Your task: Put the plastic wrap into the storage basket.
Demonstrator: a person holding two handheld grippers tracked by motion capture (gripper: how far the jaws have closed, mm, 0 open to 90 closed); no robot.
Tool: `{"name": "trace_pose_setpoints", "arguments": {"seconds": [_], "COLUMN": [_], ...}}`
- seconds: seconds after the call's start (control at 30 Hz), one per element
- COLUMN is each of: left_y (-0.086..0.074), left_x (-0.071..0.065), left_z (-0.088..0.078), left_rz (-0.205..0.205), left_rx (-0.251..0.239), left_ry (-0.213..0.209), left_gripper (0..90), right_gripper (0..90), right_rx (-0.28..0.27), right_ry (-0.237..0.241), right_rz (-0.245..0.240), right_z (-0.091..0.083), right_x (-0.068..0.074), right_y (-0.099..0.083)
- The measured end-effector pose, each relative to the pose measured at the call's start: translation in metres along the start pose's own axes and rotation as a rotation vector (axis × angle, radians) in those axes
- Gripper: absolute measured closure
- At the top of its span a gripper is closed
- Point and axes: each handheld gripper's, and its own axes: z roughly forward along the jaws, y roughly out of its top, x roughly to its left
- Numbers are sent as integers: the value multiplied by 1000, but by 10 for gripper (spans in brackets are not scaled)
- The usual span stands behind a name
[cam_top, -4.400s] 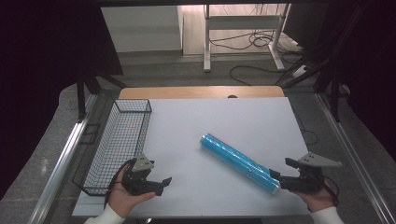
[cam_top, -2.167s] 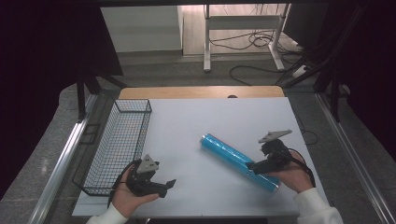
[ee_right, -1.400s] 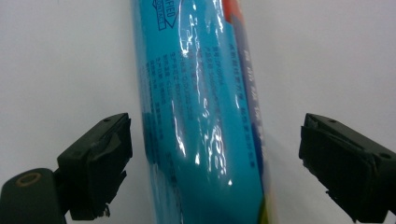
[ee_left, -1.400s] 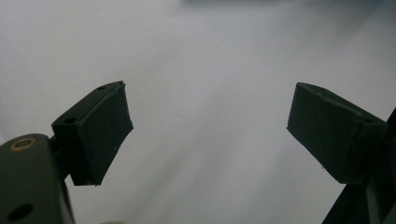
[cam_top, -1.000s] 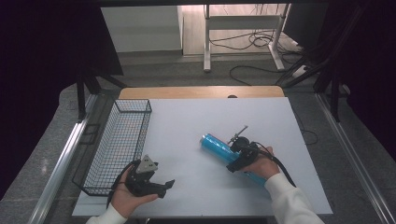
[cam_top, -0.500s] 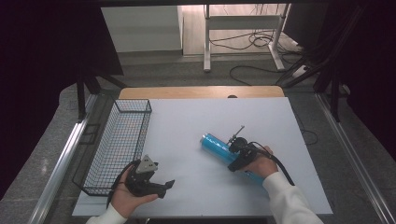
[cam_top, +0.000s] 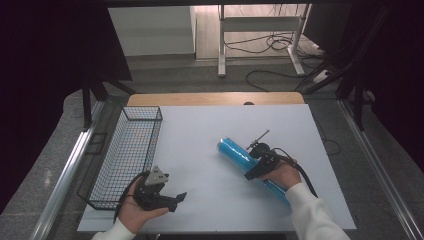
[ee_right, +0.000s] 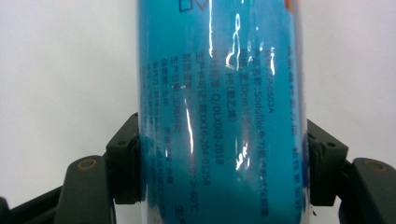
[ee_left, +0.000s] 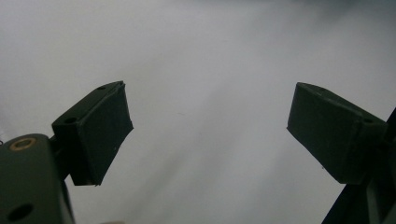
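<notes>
Blue roll (cam_top: 240,156) lying flat on the white table (cam_top: 200,130), right of centre, long axis diagonal: far end toward table middle, near end running under the right wrist toward the near-right corner. Right gripper (cam_top: 254,169) on it at about mid-length, approach square across the axis. In the right gripper view, roll (ee_right: 219,107) runs straight up between the two black jaws, pads touching both sides of the glossy wrap: pinching the roll, not lifted as far as can be judged. Right hand (cam_top: 280,174) on the near side of the roll, forearm coming in from the bottom right.

Left gripper (cam_top: 170,200) well apart from the roll, near-left on the table beside the wire basket (cam_top: 125,155), jaws spread wide, nothing between them; bare table surface ahead in the left gripper view. Right side clearly the nearer one.

Basket lies to the left of the roll, long axis roughly front-to-back; likely needs the roll turned to match that axis for it to fit.
</notes>
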Motion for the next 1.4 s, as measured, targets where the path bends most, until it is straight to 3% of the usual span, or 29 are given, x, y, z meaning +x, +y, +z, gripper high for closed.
{"name": "trace_pose_setpoints", "arguments": {"seconds": [0.1, 0.13, 0.17, 0.2, 0.23, 0.3, 0.5, 0.73, 0.83, 0.9, 0.97, 1.03, 1.07, 1.23, 1.4], "left_y": [0, 0, 0, 0, 0, 0, 1, 1, 1, 2, 2, 2, 2, 3, 4], "left_x": [0, 0, 0, 0, 0, 0, 0, 2, 3, 4, 5, 5, 5, 6, 6], "left_z": [0, 0, 0, 0, -1, 0, 0, -1, -1, -1, -2, -2, -2, -2, -2], "left_rz": [2, 3, 3, 3, 3, -1, -1, -23, -44, -49, -52, -58, -59, -70, -85], "left_rx": [-1, -1, -2, -2, -3, -3, -5, -16, -29, -31, -34, -39, -41, -46, -54], "left_ry": [0, 0, 0, 0, 0, 1, 3, -2, -11, -14, -15, -17, -17, -21, -34], "left_gripper": [134, 134, 134, 134, 134, 134, 134, 134, 136, 137, 139, 139, 139, 140, 141], "right_gripper": [317, 317, 317, 317, 317, 317, 316, 316, 317, 317, 317, 316, 317, 316, 316], "right_rx": [-69, -69, -108, -108, -159, -177, -321, -393, -456, -469, -513, -527, -557, -600, -628], "right_ry": [40, 40, 69, 69, 106, 121, 226, 318, 409, 424, 477, 493, 528, 542, 612], "right_rz": [45, 45, 74, 74, 109, 125, 228, 295, 380, 393, 450, 466, 501, 522, 573], "right_z": [-12, -12, -18, -18, -25, -27, -39, -43, -45, -45, -44, -44, -43, -43, -41], "right_x": [-4, -4, -7, -7, -10, -10, -12, -9, -6, -5, 0, 2, 6, 14, 23], "right_y": [-2, -2, -3, -3, -5, -6, -15, -22, -28, -29, -33, -34, -36, -40, -46]}}
